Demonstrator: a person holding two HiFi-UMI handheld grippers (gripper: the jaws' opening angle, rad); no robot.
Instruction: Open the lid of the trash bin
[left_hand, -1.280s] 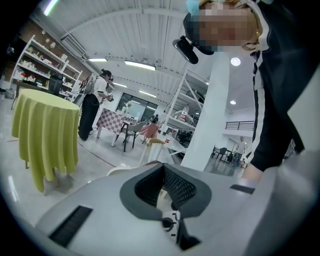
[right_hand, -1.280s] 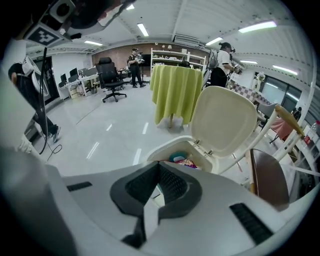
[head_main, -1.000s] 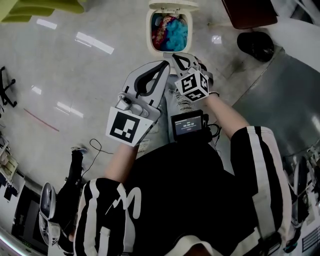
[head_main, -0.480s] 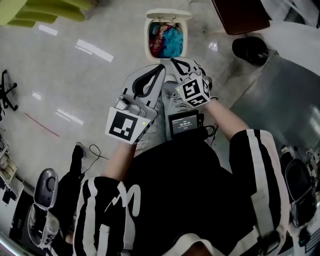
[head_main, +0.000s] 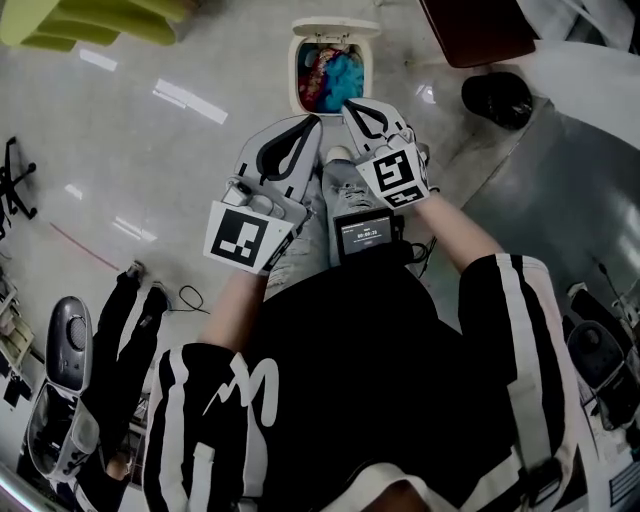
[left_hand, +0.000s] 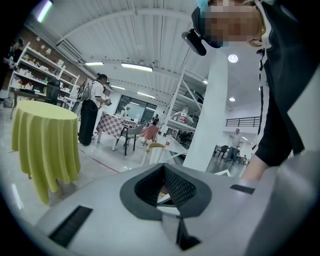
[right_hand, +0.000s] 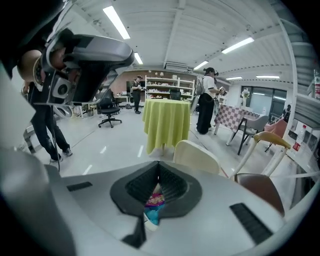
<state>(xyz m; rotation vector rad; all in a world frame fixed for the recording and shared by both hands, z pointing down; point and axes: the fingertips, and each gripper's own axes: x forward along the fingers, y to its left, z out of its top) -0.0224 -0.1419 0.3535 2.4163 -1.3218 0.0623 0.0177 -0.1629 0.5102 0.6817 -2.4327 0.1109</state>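
Cream lid (head_main: 334, 27) open: head, right gripper views only.

Three cams: one up high, two riding low

The scene is looked down on steeply from the head, so the left gripper (head_main: 314, 121), right gripper (head_main: 349, 104), floor (head_main: 150, 150) and trash bin (head_main: 335, 27) are all taken in from above. Each gripper view is shot along its own jaws, very close, facing out across the hall. The yellow-draped table (left_hand: 45, 140) is caught in all three views. The bin is shared only by the head and right gripper views.
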